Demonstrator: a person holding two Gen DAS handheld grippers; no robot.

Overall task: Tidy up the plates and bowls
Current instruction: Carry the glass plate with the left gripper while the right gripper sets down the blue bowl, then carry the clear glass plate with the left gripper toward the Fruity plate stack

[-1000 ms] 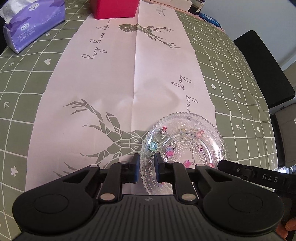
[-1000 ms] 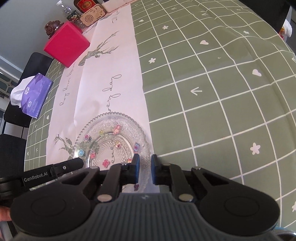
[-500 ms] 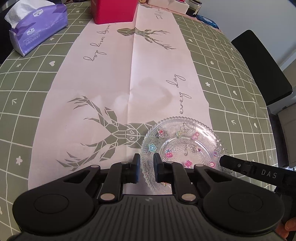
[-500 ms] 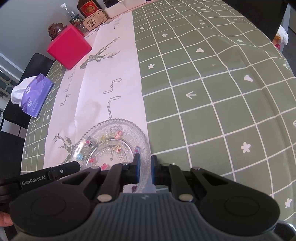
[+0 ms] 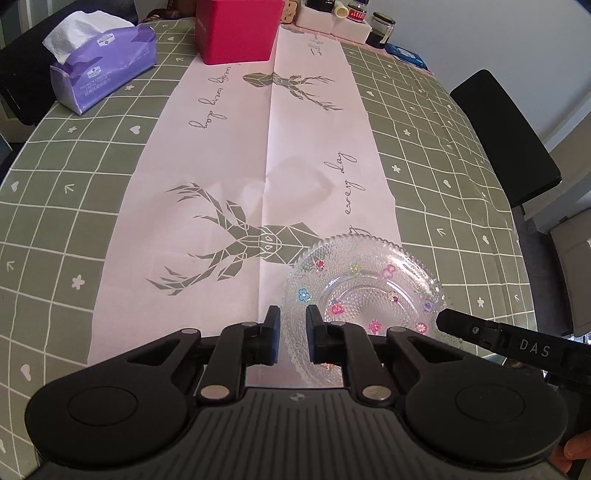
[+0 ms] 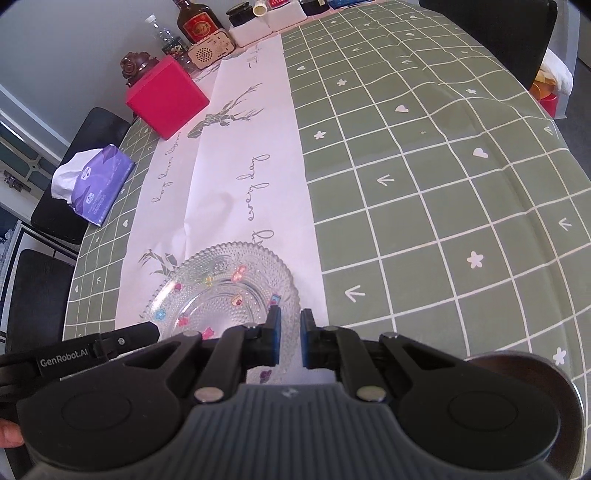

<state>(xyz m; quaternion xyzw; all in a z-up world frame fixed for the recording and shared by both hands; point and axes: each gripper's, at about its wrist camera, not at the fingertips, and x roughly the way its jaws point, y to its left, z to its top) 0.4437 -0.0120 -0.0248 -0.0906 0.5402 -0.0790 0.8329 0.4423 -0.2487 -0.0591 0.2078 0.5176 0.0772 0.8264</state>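
Observation:
A clear glass plate [image 5: 362, 291] with a beaded rim and small coloured flower stickers hangs a little above the pale table runner [image 5: 258, 166]. My left gripper [image 5: 293, 326] is shut on the plate's left rim. In the right wrist view the same plate [image 6: 221, 291] is held at its right rim, and my right gripper [image 6: 290, 328] is shut there. Each view shows a black finger of the other gripper at the plate's far side: the right one's finger [image 5: 454, 323], the left one's finger [image 6: 144, 330].
A pink box [image 5: 236, 29], a purple tissue pack [image 5: 103, 70] and jars and bottles [image 6: 195, 22] stand at the table's far end. Black chairs [image 5: 506, 136] flank the green checked cloth [image 6: 424, 192]. A dark round rim [image 6: 535, 365] shows at the right view's lower right.
Both grippers have risen with the plate held between them. The table has dropped away and more of its far end shows. The plate keeps its place between the fingers.

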